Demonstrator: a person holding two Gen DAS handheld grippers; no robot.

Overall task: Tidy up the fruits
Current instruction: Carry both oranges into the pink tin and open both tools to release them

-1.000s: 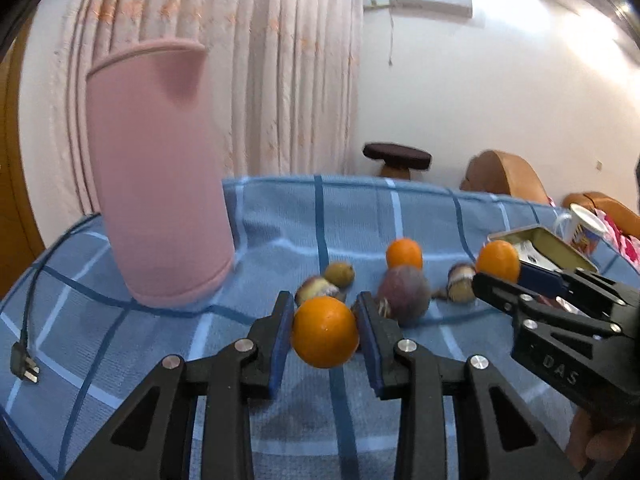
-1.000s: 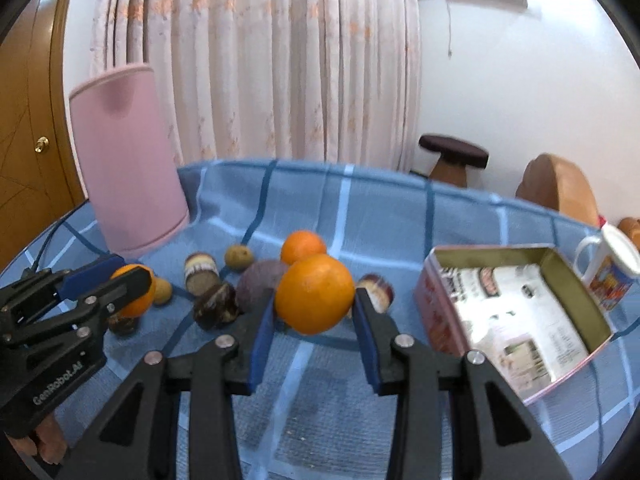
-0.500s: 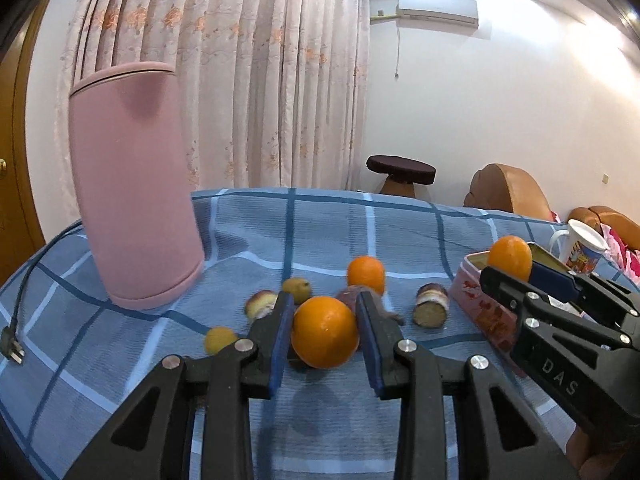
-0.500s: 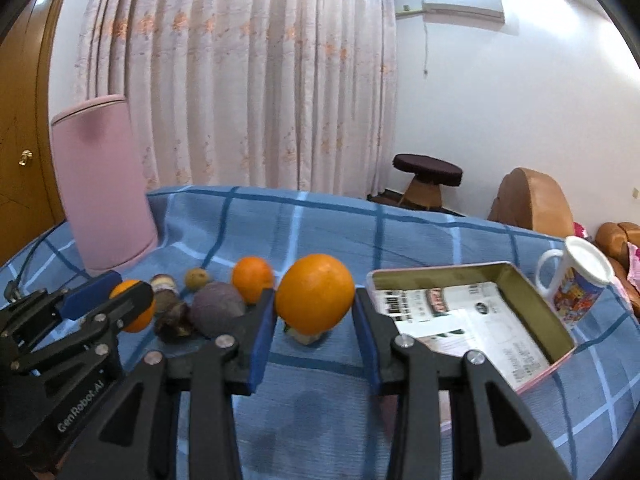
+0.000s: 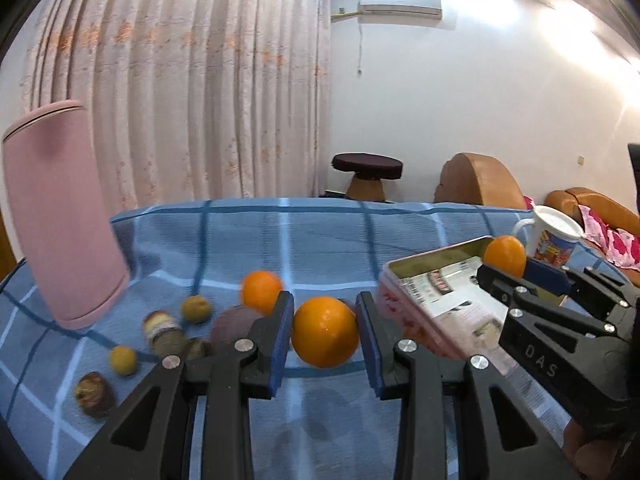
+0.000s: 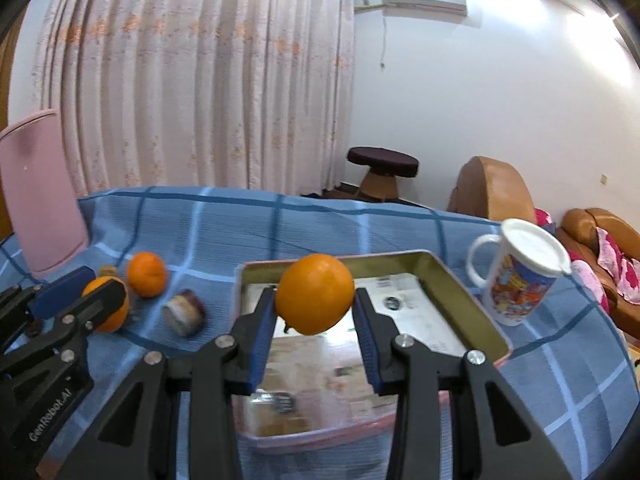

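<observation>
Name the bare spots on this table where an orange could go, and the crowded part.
Free: the tin tray floor, and cloth between tray and mug. Crowded: the loose fruit between the pink container and the tray.

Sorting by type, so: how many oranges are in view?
3: one orange held in the left tongs, one in the right tongs above the tin, one on the tablecloth.

- A home living room.
- Long floral curtains (image 5: 180, 92) cover the window wall.
- An air conditioner (image 5: 400, 2) hangs high.
- A brown sofa (image 6: 600, 240) and stool (image 6: 382, 168) stand behind a checked tablecloth (image 5: 320, 232).
</observation>
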